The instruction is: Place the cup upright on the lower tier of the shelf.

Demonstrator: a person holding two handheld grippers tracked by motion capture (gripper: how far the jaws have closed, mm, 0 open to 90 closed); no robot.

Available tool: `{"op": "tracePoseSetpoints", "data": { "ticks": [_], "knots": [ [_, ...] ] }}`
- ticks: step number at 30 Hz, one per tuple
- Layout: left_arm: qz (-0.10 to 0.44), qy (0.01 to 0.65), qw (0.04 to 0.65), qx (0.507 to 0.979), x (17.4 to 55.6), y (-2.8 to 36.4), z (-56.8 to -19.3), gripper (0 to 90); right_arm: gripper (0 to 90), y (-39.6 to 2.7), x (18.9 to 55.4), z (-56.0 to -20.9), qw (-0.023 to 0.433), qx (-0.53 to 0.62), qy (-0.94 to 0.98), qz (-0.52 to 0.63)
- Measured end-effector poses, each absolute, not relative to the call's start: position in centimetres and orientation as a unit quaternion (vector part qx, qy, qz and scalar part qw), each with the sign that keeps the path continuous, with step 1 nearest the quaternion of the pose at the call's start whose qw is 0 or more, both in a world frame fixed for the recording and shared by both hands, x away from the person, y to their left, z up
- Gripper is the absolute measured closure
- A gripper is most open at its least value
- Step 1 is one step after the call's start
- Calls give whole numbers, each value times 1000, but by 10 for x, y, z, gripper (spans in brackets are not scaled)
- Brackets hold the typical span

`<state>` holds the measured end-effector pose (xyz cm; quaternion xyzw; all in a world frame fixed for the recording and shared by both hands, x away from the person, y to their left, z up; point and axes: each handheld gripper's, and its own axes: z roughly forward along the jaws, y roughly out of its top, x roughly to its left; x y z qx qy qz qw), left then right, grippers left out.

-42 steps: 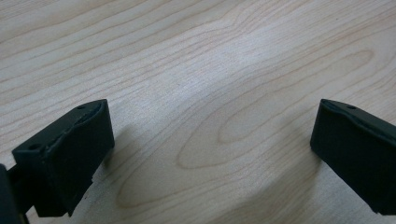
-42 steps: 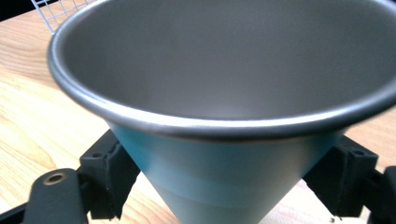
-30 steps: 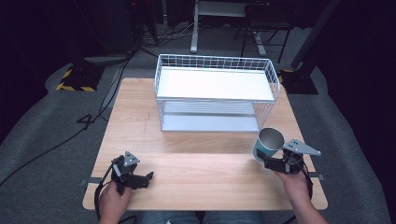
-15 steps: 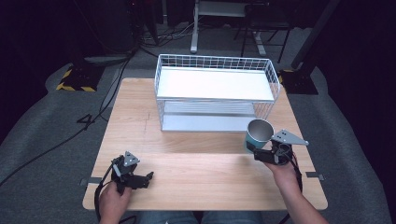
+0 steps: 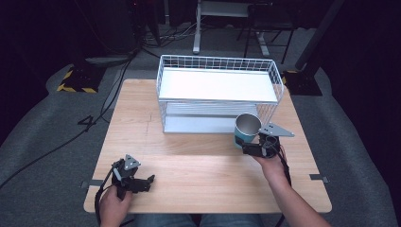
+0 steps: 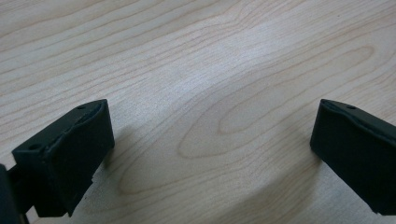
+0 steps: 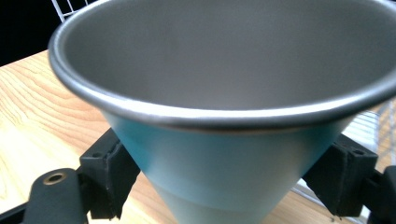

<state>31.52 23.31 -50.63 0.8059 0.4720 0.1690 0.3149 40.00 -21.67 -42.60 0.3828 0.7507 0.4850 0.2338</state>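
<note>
The teal metal cup [image 5: 247, 131], upright with its jaws clamped on both sides by the right gripper [image 5: 257, 147], sits just before the white wire basket [image 5: 217, 71] toward the worktop's [image 5: 203, 175] right edge, while the left gripper [image 5: 137, 182], jaws apart, rests near the front-left corner.

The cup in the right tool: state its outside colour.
The cup is light blue outside, with a bare grey metal rim and inside; the right gripper view shows it best.
</note>
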Motion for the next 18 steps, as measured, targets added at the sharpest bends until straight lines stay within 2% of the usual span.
{"op": "tracePoseSetpoints", "data": {
  "ticks": [18],
  "knots": [
    [168,471,315,807,317,233,-506,0,196,-169,433,-433,233,383,748,489]
  ]
}}
